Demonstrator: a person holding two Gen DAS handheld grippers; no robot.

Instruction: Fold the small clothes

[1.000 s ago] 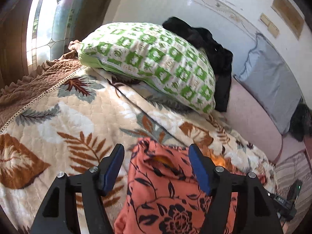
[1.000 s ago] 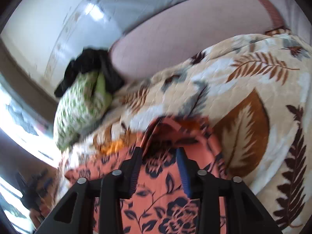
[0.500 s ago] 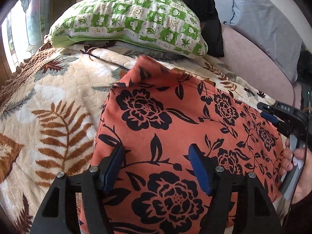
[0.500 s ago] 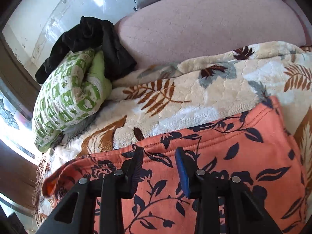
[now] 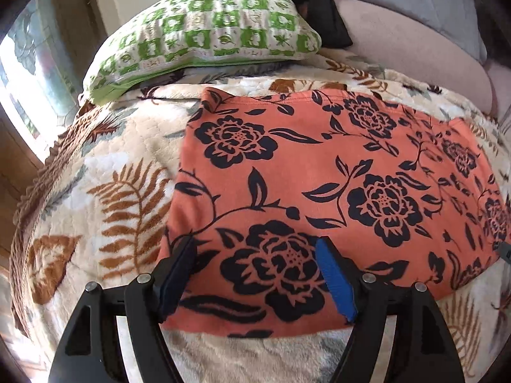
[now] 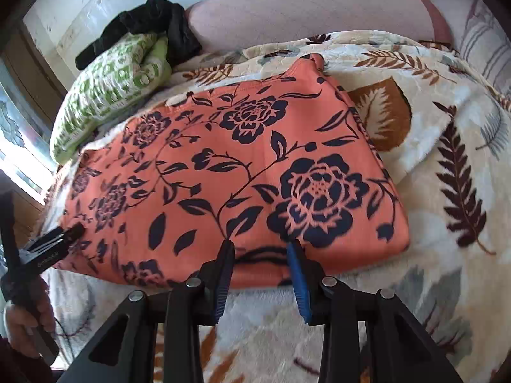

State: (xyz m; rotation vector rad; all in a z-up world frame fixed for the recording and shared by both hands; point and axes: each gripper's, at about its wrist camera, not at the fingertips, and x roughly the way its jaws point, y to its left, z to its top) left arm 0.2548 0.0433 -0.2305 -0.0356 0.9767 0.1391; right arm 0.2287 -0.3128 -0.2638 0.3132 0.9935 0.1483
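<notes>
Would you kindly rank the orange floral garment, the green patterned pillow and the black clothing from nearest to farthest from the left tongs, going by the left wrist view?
1. Orange floral garment: directly under the left tongs, spread on the blanket.
2. Green patterned pillow: beyond the garment, upper left.
3. Black clothing: farthest, behind the pillow's right end.

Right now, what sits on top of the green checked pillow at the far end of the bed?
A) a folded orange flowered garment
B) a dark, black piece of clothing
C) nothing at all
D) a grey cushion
B: a black garment is heaped over the far edge of the green checked pillow, while the orange flowered garment lies flat on the leaf-print blanket.
</notes>
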